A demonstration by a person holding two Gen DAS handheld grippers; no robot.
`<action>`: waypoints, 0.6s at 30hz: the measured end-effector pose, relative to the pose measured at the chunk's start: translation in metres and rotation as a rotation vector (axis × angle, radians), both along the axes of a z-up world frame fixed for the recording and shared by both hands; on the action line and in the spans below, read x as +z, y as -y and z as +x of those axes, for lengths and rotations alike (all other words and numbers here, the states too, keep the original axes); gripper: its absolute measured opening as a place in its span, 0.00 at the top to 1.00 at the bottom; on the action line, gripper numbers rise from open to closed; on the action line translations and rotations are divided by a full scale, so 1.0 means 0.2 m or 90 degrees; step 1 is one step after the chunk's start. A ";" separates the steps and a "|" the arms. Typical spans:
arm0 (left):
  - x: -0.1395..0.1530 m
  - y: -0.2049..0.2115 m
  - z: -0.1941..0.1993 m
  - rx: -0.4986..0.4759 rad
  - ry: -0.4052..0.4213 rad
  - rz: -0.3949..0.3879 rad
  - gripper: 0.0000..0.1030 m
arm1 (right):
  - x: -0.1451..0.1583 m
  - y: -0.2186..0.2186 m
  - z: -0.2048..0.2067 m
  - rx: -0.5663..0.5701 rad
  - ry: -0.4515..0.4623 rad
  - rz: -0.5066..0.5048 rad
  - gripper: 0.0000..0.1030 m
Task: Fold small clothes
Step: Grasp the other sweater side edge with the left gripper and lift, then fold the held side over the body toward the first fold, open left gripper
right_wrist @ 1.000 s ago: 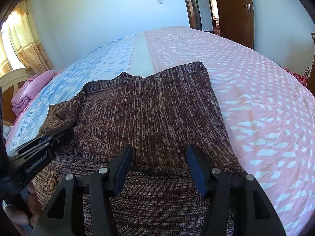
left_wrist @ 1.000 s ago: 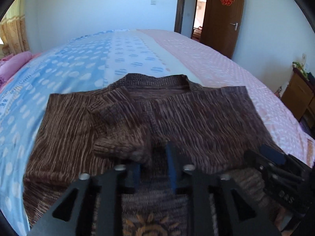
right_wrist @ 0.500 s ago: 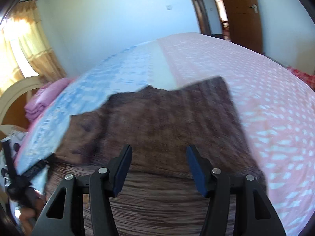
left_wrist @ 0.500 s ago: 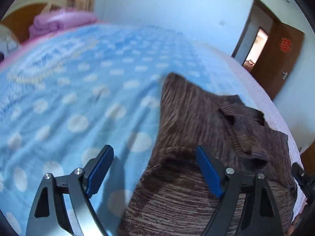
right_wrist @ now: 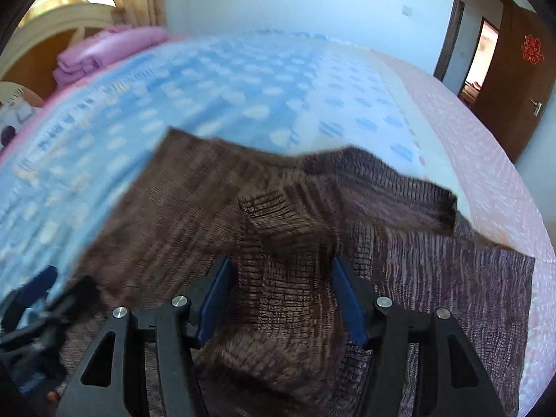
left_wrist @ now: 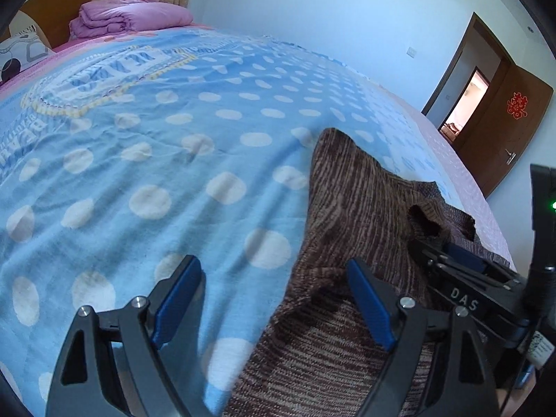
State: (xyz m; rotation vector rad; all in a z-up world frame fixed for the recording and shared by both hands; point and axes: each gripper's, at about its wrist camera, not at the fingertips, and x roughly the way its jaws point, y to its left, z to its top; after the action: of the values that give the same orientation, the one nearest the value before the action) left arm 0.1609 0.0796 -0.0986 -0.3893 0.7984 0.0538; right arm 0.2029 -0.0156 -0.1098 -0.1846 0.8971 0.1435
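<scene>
1. Left tongs (left_wrist: 274,302) have just been opening and now stand wide; the left edge of the brown marled knit sweater (left_wrist: 351,215) lies between the blue pads, but neither pad presses on it.
2. That sweater lies flat on the bed's blue polka-dot bedspread (left_wrist: 146,160), low and right of centre in the left wrist view, with one sleeve already folded across its chest.
3. Right tongs (right_wrist: 279,299) sit half-spread over that folded sleeve, low centre in the blurred right wrist view; they look parted with nothing pinched.
4. My read: soft, limp, fairly thick knit, light but floppy, and grippy rather than slick. It should sag wherever it isn't held.
5. I'd pinch at an edge or corner, hem or shoulder, taking both layers so the fold stays together.
</scene>
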 end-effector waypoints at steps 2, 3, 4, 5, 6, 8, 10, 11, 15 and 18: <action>0.00 -0.01 -0.01 0.002 0.004 -0.007 0.14 | 0.03 0.06 -0.02 -0.012 0.013 0.019 0.83; 0.00 -0.01 0.00 0.002 0.005 -0.011 0.14 | 0.05 0.11 -0.02 -0.016 0.008 0.045 0.86; 0.00 -0.01 0.00 0.003 0.007 -0.014 0.14 | 0.07 0.15 -0.03 -0.026 0.011 0.067 0.86; 0.00 -0.01 0.00 0.003 0.007 -0.015 0.14 | 0.10 0.23 -0.04 -0.052 0.025 0.098 0.86; 0.00 -0.01 0.00 0.004 0.007 -0.016 0.14 | 0.12 0.33 -0.05 -0.087 0.039 0.128 0.86; 0.00 -0.01 0.00 0.004 0.007 -0.015 0.14 | 0.13 0.51 -0.06 -0.154 0.057 0.165 0.86; 0.00 -0.01 0.00 0.004 0.006 -0.014 0.14 | 0.10 0.70 -0.10 -0.211 0.041 0.217 0.80; 0.00 -0.01 0.00 0.004 0.006 -0.013 0.14 | 0.09 0.75 -0.11 -0.223 0.028 0.244 0.74; 0.00 -0.01 0.00 0.004 0.006 -0.013 0.14 | 0.09 0.84 -0.23 -0.248 0.024 0.329 0.60; 0.00 -0.01 0.00 0.004 0.006 -0.013 0.14 | 0.14 0.75 -0.31 -0.208 0.044 0.346 0.38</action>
State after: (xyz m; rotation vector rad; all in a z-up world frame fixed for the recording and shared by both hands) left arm 0.1608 0.0811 -0.0981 -0.4107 0.7893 0.0501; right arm 0.1415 -0.1652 -0.0820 0.4580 0.7787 0.0717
